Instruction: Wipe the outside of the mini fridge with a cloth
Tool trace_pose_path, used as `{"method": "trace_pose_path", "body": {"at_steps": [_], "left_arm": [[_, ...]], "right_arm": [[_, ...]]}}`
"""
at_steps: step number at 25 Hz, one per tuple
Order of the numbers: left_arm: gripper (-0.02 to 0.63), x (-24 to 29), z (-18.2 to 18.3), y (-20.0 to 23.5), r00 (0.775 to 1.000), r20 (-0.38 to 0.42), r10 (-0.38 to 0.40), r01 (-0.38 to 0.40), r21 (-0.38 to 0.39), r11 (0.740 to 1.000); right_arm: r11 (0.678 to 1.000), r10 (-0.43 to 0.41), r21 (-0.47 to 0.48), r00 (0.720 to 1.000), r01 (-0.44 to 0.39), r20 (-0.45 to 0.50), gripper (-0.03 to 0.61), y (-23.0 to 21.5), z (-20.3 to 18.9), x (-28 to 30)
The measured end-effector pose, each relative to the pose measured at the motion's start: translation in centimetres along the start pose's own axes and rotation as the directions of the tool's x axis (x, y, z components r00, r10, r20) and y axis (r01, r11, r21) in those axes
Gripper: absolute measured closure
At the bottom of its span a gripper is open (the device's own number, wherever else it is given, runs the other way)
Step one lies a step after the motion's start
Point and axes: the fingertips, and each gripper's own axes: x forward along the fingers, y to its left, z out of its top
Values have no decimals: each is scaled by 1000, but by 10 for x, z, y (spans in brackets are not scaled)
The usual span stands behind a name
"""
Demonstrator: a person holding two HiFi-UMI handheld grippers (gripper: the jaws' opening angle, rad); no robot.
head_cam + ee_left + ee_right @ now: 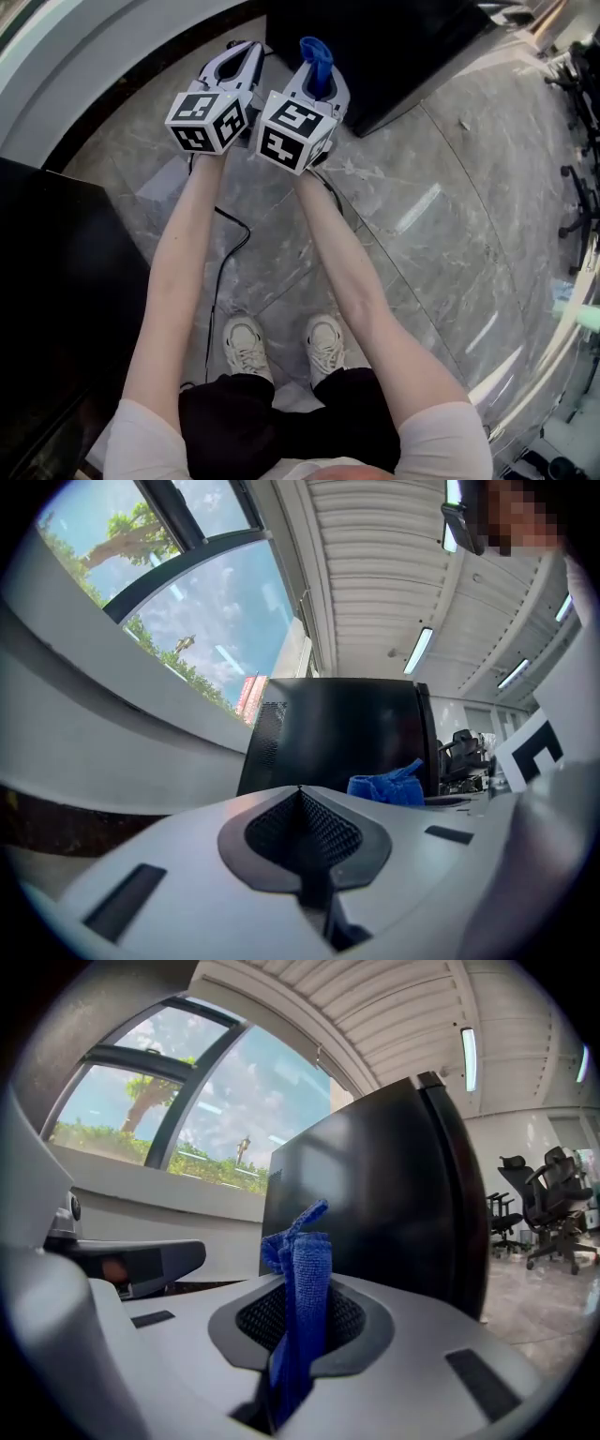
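Right gripper view: the right tongs (298, 1302) are seen clamped on a blue cloth (302, 1269), which is pinched as a folded strip between the pads and left standing up past the tips. This is judged to be done so that fabric, not plastic, meets the surface first. The left tongs (300, 799) are pressed together with nothing between them and are held just beside the right tongs, on their left, probably so that they are out of the way of the wiping. The black mini fridge (384, 1185) stands on the marble floor (422, 216) ahead of both tongs, nearer the right pair, and is not touched by the cloth. A dark side wall and a front corner are presented to the right tongs, so a forward approach is judged to be the step in hand. A thin cable (225, 253) is seen lying on the floor behind the left tongs, toward the person's feet.
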Motion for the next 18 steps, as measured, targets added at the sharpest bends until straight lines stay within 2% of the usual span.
{"method": "trace_pose_path", "body": {"at_steps": [4,8,11,18], "left_arm": [[609,14,-6,36,1000,18,9,-9,41,999],[609,21,-19,86,998,36,56,-57,9,998],[609,20,-27,118,993,43,112,-112,10,994],[609,4,-60,144,987,17,157,-156,-52,986]], "right_arm": [[999,35,-11,999,-35,20,517,23,-8,49],[997,73,-17,997,-72,10,517,47,-25,102],[998,61,-22,998,-61,15,517,55,-29,134],[997,76,16,997,-76,-10,517,100,-35,185]]}}
